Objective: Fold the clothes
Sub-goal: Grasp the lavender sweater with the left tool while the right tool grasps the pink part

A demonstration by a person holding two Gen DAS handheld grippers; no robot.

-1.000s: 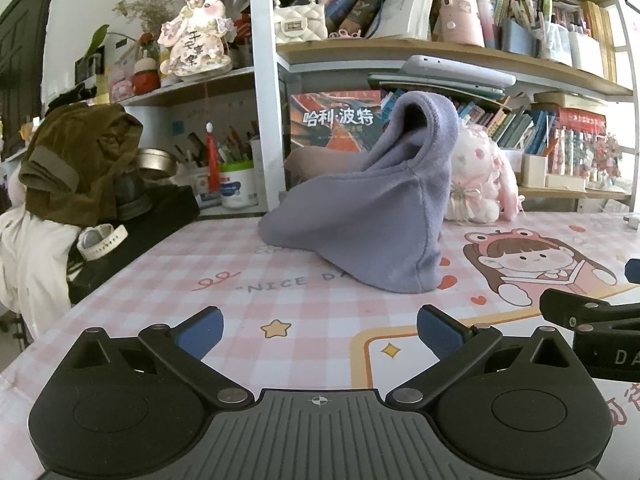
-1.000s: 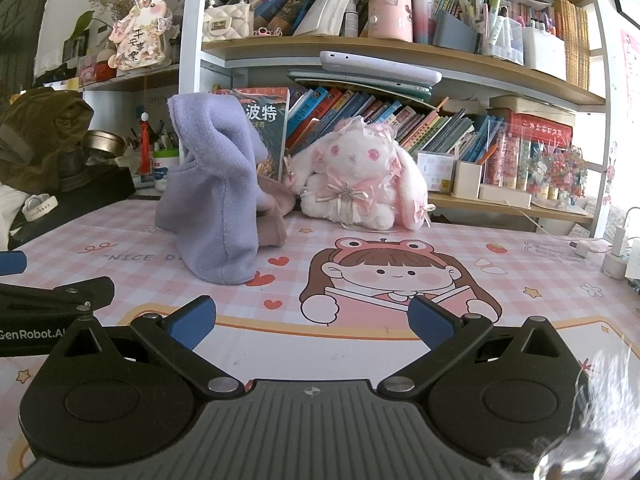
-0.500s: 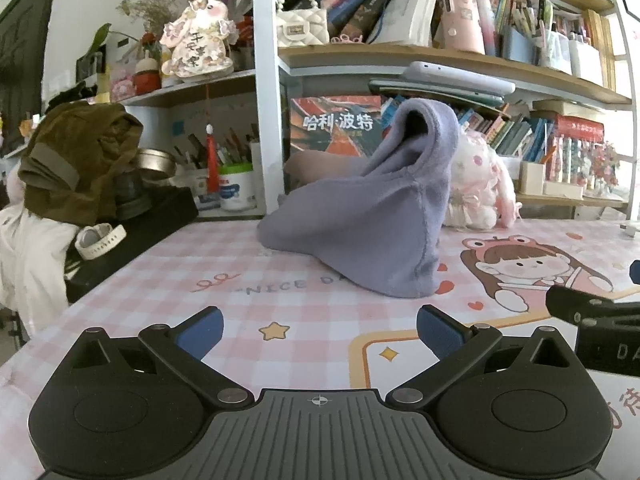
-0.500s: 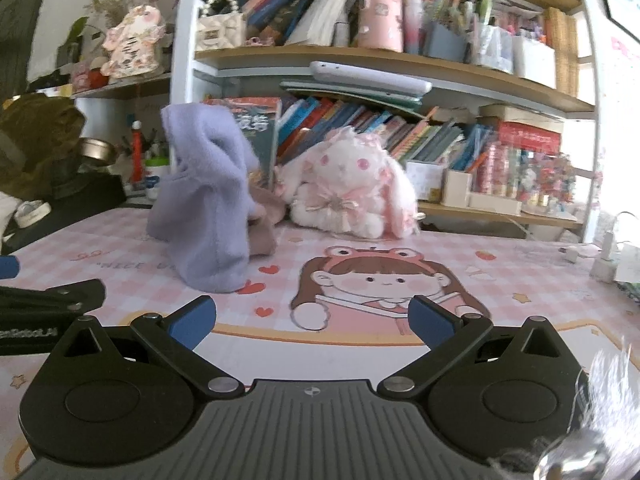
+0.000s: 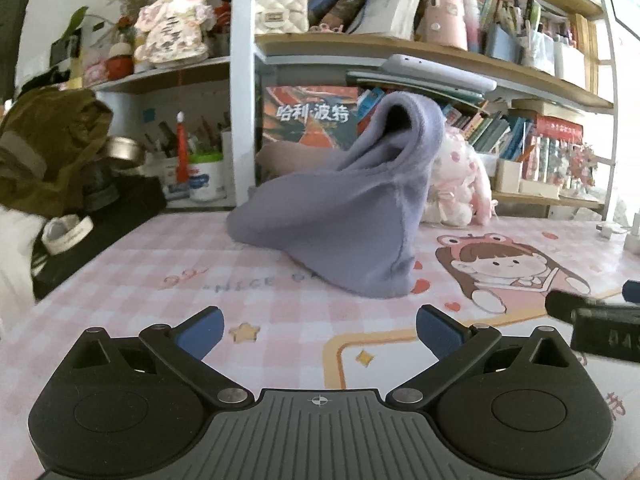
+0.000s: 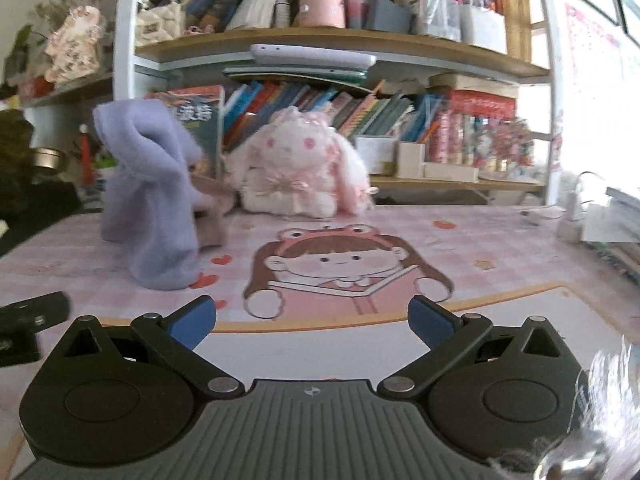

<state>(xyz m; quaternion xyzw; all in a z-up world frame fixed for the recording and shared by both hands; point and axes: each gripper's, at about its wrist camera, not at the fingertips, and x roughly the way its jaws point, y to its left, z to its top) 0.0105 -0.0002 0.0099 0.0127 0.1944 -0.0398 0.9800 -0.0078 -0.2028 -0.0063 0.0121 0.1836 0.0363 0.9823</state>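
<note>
Left wrist: left tool [image 5: 318,330] gapes empty; right tool [image 6: 312,320] likewise; lavender garment [image 5: 352,216] heaped beyond.

Bare mat [image 5: 304,304] before both tools; lavender garment [image 5: 352,216], plush rabbit [image 6: 296,176] beyond.

Bright daylight came from right, window glare [image 6: 600,128] blew out that edge, right view motion-blurred esp. the purple garment [image 6: 152,200], fisheye bent shelves [image 5: 400,46], soft shadows on counter [image 5: 280,280].

The left gripper [image 5: 318,328] and right gripper [image 6: 312,318] both hovered level, side by side, jaws spread wide, holding nothing.
</note>
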